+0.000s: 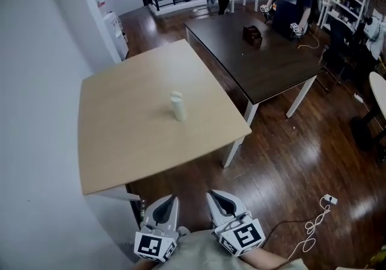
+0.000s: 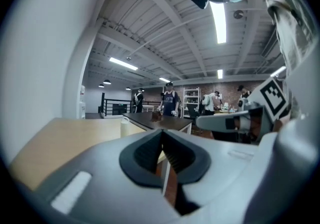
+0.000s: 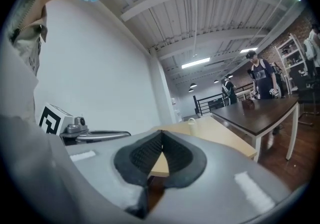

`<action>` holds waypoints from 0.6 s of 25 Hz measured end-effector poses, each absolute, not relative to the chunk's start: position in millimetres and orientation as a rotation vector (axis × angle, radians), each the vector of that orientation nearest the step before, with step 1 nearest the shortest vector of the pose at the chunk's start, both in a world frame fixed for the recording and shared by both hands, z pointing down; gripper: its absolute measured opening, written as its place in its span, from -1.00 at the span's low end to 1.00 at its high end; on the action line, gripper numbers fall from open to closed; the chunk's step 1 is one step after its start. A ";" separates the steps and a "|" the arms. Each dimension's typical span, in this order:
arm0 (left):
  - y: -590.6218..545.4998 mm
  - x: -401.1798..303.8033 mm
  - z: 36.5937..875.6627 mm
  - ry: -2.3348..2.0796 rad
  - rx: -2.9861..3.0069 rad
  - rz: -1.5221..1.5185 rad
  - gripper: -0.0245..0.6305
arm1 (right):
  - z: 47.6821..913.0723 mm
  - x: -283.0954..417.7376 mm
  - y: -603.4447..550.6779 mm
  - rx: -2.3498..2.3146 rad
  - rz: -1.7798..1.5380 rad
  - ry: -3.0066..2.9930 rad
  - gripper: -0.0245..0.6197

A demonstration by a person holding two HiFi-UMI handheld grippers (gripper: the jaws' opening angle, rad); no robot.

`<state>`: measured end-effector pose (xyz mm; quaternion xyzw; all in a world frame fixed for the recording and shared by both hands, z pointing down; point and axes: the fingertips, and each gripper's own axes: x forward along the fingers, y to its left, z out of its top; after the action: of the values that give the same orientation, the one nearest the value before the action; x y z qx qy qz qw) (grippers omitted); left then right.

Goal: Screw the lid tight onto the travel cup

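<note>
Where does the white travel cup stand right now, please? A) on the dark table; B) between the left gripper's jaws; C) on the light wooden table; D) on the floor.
C: the travel cup stands alone near the middle of the light wooden table.

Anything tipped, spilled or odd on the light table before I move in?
Nothing stands out. The travel cup stands upright, alone on the light table, with no spill around it. The left claw and right claw are both shut and empty, short of the table.
</note>
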<state>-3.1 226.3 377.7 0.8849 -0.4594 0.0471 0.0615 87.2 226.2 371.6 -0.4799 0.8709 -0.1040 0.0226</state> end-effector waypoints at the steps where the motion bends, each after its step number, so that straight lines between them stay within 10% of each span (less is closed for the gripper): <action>1: 228.7 -9.0 376.3 -1.390 2.677 0.138 -0.92 | 368.7 83.4 228.5 -1.502 -0.310 2.687 -0.92; 15: 257.1 -71.4 421.8 -1.302 2.654 0.099 -0.92 | 392.6 39.0 267.6 -1.653 -0.305 2.623 -0.93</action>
<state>-71.4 257.1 421.8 0.8935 -0.4384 0.0332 0.0916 39.0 267.6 392.6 -0.5307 0.8418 -0.0980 0.0132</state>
